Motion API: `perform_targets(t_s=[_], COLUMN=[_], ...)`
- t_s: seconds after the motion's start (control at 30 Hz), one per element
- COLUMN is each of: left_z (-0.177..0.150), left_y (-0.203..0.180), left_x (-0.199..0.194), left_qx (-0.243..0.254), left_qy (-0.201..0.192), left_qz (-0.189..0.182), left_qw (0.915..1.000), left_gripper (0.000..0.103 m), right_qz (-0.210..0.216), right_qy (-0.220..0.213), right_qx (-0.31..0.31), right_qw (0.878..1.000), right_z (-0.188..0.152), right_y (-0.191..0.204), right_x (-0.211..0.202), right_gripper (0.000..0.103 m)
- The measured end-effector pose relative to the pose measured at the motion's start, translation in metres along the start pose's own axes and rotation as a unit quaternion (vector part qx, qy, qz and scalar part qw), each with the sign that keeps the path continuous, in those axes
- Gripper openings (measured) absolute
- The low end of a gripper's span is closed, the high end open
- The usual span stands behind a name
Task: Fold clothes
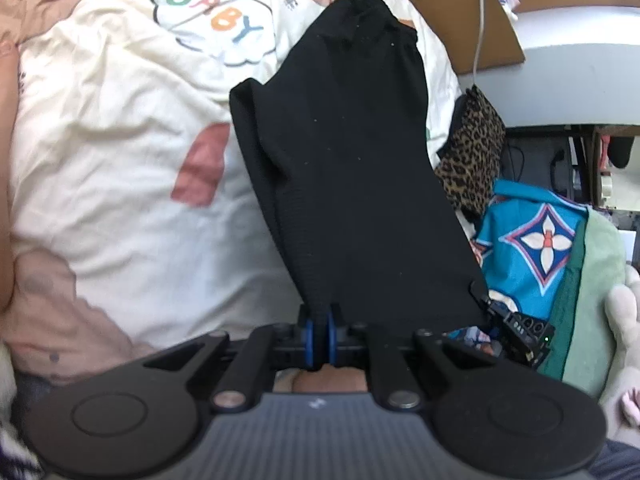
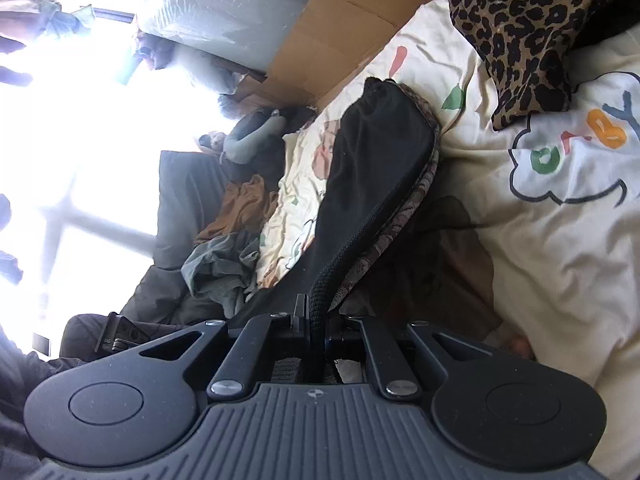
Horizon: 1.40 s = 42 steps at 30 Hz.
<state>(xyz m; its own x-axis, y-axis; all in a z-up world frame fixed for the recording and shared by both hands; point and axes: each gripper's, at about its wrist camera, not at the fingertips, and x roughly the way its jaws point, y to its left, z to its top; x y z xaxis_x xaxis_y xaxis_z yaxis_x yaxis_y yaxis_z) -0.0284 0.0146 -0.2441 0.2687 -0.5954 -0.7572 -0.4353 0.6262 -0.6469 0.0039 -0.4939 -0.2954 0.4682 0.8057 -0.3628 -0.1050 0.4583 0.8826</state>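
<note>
Over the quilt [image 1: 120, 128], both grippers [image 1: 320, 330] [image 2: 316, 328] pinch the black garment [image 1: 352, 168] ahead.

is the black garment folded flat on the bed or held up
Held up: the left gripper and right gripper each clamp an edge of the black garment, which hangs stretched above the bedding.
</note>
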Motion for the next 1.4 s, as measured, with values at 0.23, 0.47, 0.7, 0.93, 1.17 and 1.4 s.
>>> perform_targets(t_s=[0.23, 0.47, 0.7, 0.93, 1.17, 1.4], left_z=[0.010, 0.042, 0.082, 0.121, 0.168, 0.209], left_y=[-0.004, -0.019, -0.035, -0.045, -0.052, -0.052], left_x=[0.003, -0.008, -0.020, -0.019, -0.009, 0.012], left_qx=[-0.005, 0.005, 0.017, 0.019, 0.044, 0.055], left_qy=[-0.003, -0.035, -0.074, -0.097, -0.090, -0.077], left_qz=[0.002, -0.003, -0.006, 0.008, 0.043, 0.073], left_qw=[1.0000, 0.9994, 0.9971, 0.9951, 0.9940, 0.9929], left_gripper=[0.007, 0.007, 0.007, 0.007, 0.008, 0.008], right_qz=[-0.006, 0.002, 0.002, -0.008, -0.047, -0.078], right_qy=[-0.024, -0.054, -0.068, -0.084, -0.076, -0.072], right_qx=[0.008, 0.000, -0.012, -0.012, 0.009, 0.029], right_qw=[1.000, 0.999, 0.998, 0.996, 0.996, 0.994], right_z=[0.005, 0.028, 0.056, 0.087, 0.117, 0.138], right_y=[-0.004, 0.004, 0.017, 0.028, 0.029, 0.024], right_x=[0.006, 0.019, 0.033, 0.054, 0.086, 0.109], right_gripper=[0.005, 0.005, 0.005, 0.005, 0.005, 0.005])
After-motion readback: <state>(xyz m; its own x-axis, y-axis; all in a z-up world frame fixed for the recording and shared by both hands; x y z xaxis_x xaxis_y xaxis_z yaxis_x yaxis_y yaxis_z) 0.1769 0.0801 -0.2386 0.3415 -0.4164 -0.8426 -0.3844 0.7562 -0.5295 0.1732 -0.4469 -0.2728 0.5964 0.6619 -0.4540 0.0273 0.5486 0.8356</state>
